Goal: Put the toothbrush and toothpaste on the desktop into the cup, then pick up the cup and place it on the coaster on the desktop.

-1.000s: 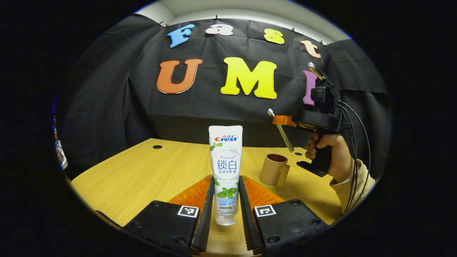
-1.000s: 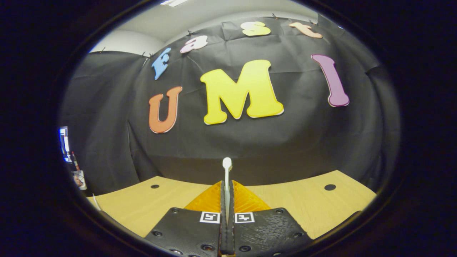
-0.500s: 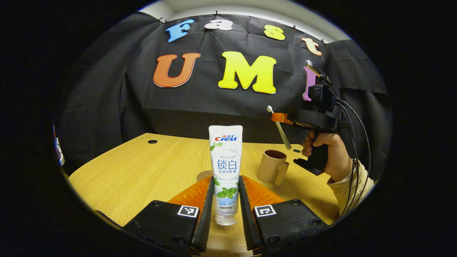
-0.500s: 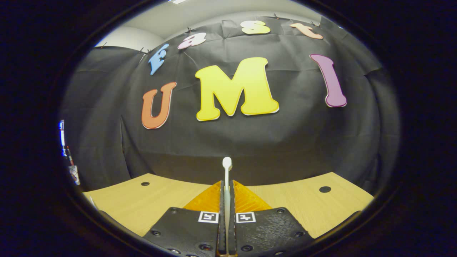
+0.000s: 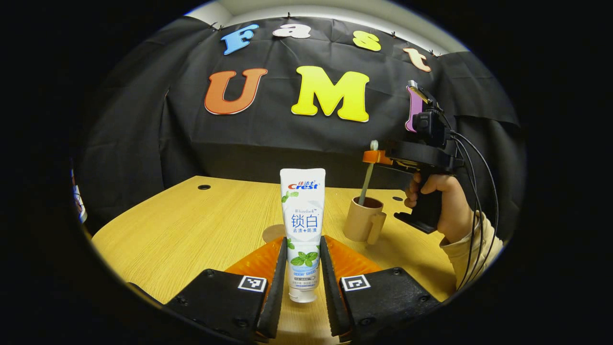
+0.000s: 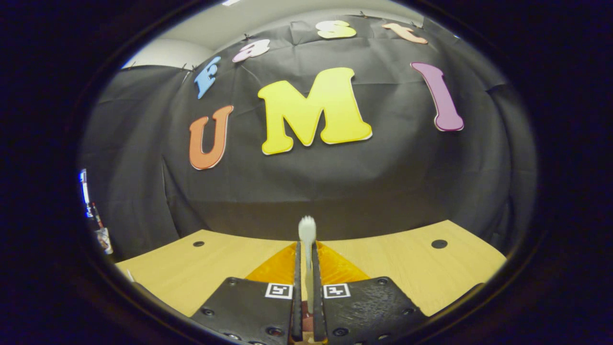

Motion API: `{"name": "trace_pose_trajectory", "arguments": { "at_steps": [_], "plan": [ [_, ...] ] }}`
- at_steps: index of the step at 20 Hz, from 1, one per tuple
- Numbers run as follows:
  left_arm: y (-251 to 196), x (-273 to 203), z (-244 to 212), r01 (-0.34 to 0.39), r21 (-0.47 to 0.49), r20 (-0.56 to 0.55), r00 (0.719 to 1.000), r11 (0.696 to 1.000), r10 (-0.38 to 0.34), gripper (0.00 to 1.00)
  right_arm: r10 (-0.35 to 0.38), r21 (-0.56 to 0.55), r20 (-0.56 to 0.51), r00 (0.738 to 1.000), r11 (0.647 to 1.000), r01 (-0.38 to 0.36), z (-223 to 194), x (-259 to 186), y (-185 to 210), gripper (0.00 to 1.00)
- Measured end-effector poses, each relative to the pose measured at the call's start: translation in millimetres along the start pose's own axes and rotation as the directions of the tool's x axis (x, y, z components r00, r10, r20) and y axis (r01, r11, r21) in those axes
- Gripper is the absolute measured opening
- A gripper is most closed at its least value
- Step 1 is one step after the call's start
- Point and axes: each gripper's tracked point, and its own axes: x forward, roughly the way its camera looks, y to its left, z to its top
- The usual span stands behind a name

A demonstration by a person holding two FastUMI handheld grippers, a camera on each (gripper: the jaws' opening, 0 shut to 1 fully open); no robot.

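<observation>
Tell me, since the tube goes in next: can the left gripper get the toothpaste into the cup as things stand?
Probably not cleanly yet. The right gripper hangs right over the cup with the toothbrush reaching into it, crowding the mouth. The left gripper clamps the toothpaste upright.

We saw a light wooden desktop (image 5: 191,225) with a fine straight grain, and we took it as our landmark. Along its far edge sat small dark round cable holes: one (image 5: 204,187) toward the far left corner, another (image 6: 438,244) toward the far right corner in the right gripper view. Directly behind the desktop hung a black cloth wall (image 5: 268,139), creased and clipped along its top edge, wrapping round both far corners. Above the cloth we made out a strip of pale wall or ceiling (image 6: 268,24), evenly lit. Left of the desktop, past the cloth's edge, some small bright clutter (image 6: 91,211) showed, too blurred to identify.
</observation>
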Motion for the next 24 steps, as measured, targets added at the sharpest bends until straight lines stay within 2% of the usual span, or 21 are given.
{"name": "trace_pose_trajectory", "arguments": {
  "at_steps": [2, 3, 5, 6, 7, 8, 9, 16, 18, 22, 23, 24],
  "plan": [
    [-1, 1, 1, -0.001, -0.004, 0.002, 1.0, 1.0, 0.001, 0.43, 0.016, 0.008, -0.01, 1.0, 1.0, -0.016, -4, -7, 0, 0.09],
    [-2, 1, 0, -0.001, -0.005, 0.003, 1.0, 1.0, 0.001, 0.43, 0.028, 0.014, -0.009, 1.0, 1.0, -0.028, -5, -10, 1, 0.28],
    [-4, 4, 2, -0.005, -0.006, 0.005, 1.0, 1.0, 0.005, 0.43, 0.025, 0.024, -0.005, 1.0, 0.999, -0.025, -8, -17, -5, 0.58],
    [-5, 6, 3, -0.006, -0.003, 0.007, 1.0, 1.0, 0.007, 0.43, 0.025, 0.026, -0.007, 1.0, 0.999, -0.025, -10, -22, -8, 0.68],
    [-6, 9, 5, -0.009, 0.003, 0.011, 1.0, 1.0, 0.009, 0.42, 0.029, 0.025, -0.001, 1.0, 0.999, -0.029, -12, -27, -11, 0.86],
    [-7, 12, 9, -0.012, 0.008, 0.02, 1.0, 1.0, 0.012, 0.43, 0.031, 0.019, 0.005, 1.0, 0.999, -0.031, -15, -35, -15, 0.87],
    [-9, 14, 13, -0.015, 0.009, 0.028, 0.999, 1.0, 0.015, 0.43, 0.026, 0.005, 0.01, 1.0, 1.0, -0.026, -17, -40, -20, 0.96],
    [-39, 48, 68, -0.02, 0.054, 0.121, 0.993, 0.998, 0.014, 0.42, -0.118, -0.109, 0.114, 0.986, 0.986, 0.13, -15, -73, -77, 0.96],
    [-55, 64, 83, 0.004, 0.048, 0.141, 0.99, 0.999, -0.011, 0.42, -0.159, -0.122, 0.142, 0.977, 0.977, 0.176, -9, -77, -90, 0.96],
    [-101, 102, 113, 0.087, 0.043, 0.176, 0.98, 0.995, -0.093, 0.42, -0.196, -0.089, 0.171, 0.966, 0.973, 0.214, -1, -81, -107, 0.96],
    [-110, 113, 118, 0.1, 0.04, 0.178, 0.978, 0.994, -0.106, 0.42, -0.201, -0.076, 0.169, 0.965, 0.973, 0.216, 0, -81, -109, 0.93],
    [-119, 121, 125, 0.11, 0.04, 0.181, 0.977, 0.993, -0.115, 0.42, -0.2, -0.065, 0.17, 0.965, 0.975, 0.213, 1, -81, -109, 0.96]
  ]
}}
